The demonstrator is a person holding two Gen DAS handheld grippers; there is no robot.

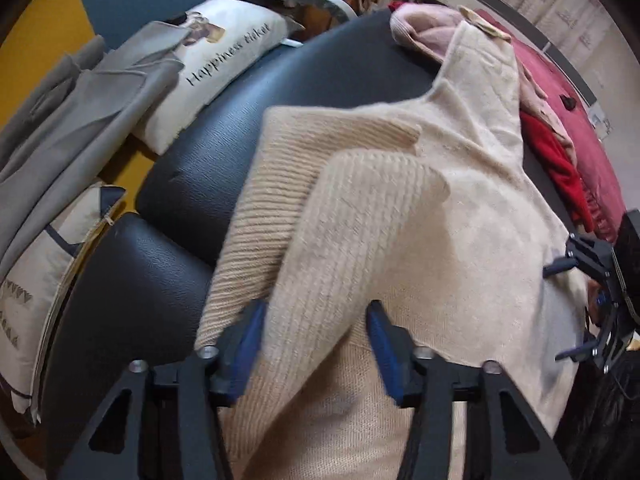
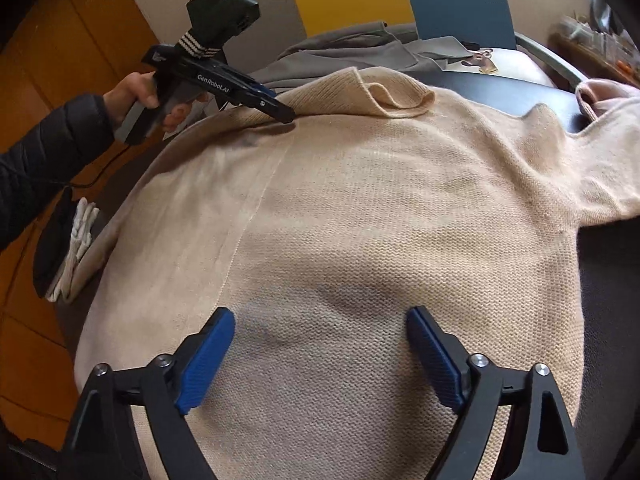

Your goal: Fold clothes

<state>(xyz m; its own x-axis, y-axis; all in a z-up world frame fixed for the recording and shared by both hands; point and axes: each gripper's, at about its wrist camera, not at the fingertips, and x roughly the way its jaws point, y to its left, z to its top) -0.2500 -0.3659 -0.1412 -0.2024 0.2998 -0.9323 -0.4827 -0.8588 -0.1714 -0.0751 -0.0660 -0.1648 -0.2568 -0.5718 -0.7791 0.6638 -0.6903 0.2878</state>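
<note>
Cream knit, a ribbed-hem sweater (image 2: 360, 220) lies spread over a black padded seat (image 1: 192, 184), one ribbed corner (image 1: 360, 208) folded onto the body. The left claw (image 1: 316, 336) sits at that ribbed edge, its blue pads partly apart with the fold between them; whether they pinch it, I cannot tell. The right claw (image 2: 320, 344) hovers just above the sweater's middle, jaws wide and holding nothing. Beyond the sweater's far end lie pink (image 1: 424, 28) and red garments (image 1: 560, 160); beside its left edge rest a printed pillow (image 1: 216, 64) and grey cloth (image 1: 80, 120). The soft knit could slide off the slick seat or bunch if the left claw tugs with nothing pinning the body down.
</note>
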